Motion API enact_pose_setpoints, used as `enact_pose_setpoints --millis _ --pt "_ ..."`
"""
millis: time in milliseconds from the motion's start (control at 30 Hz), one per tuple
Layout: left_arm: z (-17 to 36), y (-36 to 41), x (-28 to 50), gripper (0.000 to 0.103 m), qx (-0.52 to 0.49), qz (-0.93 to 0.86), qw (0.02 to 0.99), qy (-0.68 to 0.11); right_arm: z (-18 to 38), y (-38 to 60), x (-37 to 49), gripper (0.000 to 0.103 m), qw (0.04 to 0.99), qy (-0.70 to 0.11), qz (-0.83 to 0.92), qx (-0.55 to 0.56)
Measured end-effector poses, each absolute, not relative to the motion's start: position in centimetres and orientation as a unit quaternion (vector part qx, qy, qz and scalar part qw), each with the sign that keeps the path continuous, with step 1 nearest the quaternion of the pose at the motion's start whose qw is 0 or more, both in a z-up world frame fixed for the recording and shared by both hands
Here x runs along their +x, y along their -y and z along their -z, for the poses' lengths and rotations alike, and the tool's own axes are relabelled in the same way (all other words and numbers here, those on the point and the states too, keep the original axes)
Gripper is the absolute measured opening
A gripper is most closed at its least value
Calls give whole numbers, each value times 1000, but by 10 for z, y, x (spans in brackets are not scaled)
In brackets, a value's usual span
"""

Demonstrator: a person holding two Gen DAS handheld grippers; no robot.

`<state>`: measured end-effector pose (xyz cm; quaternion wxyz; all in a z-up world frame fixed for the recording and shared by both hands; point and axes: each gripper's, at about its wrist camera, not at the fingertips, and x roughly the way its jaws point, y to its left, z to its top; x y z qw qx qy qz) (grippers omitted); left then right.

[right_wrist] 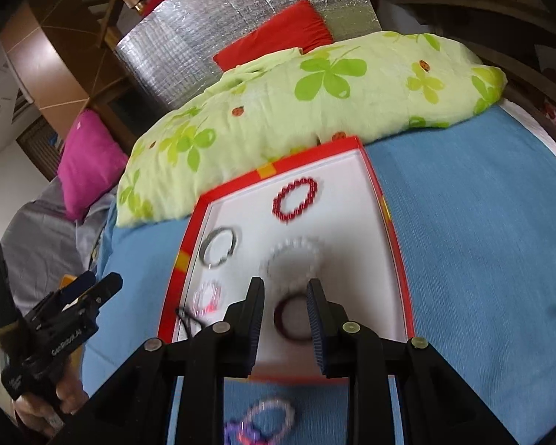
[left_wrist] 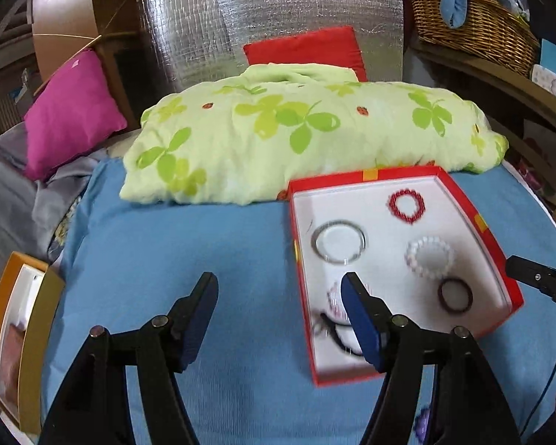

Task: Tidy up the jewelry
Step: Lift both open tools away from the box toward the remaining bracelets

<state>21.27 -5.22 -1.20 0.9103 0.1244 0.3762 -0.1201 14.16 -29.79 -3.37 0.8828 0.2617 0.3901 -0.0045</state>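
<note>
A red box with a white inside [left_wrist: 496, 256] [right_wrist: 400, 259] lies on the blue sheet. It holds a red bead bracelet [left_wrist: 406, 205] [right_wrist: 295, 199], a silver bangle [left_wrist: 338, 241] [right_wrist: 218, 246], a white pearl bracelet [left_wrist: 429, 257] [right_wrist: 294, 256], a dark red ring [left_wrist: 454, 295] [right_wrist: 291, 320], a pink bead bracelet [right_wrist: 208, 296] and a black band [left_wrist: 337, 333]. My left gripper [left_wrist: 280, 291] is open and empty, over the box's left wall. My right gripper [right_wrist: 284, 296] is open and empty, above the dark red ring. A purple and white bracelet [right_wrist: 257, 422] lies outside the box.
A green clover-print duvet [left_wrist: 296, 129] lies behind the box, with a pink cushion [left_wrist: 70, 111], a red cushion [left_wrist: 307, 52] and a silver foil panel [left_wrist: 270, 11]. An orange box [left_wrist: 15, 330] sits at the left edge. A wicker basket [left_wrist: 474, 18] stands at the back right.
</note>
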Motion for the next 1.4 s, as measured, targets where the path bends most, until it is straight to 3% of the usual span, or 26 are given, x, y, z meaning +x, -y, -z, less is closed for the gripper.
enact_pose_setpoints --millis 233,400,567,1200,1300,1400 --pt "32 36 151 70 140 121 905 -383 36 282 90 27 880 -402 -8 253" --pt "71 26 112 70 134 137 882 -430 44 283 50 27 870 -409 -8 275" --pt "77 45 84 70 160 161 883 -411 58 279 30 27 855 -429 -10 291" --pt "91 74 92 70 173 192 864 -433 97 240 103 27 840 -496 3 220" --pt "90 75 92 70 173 196 863 -433 97 237 104 9 848 -490 13 201" --pt "89 77 91 70 168 206 861 -434 95 243 101 9 850 -485 20 205"
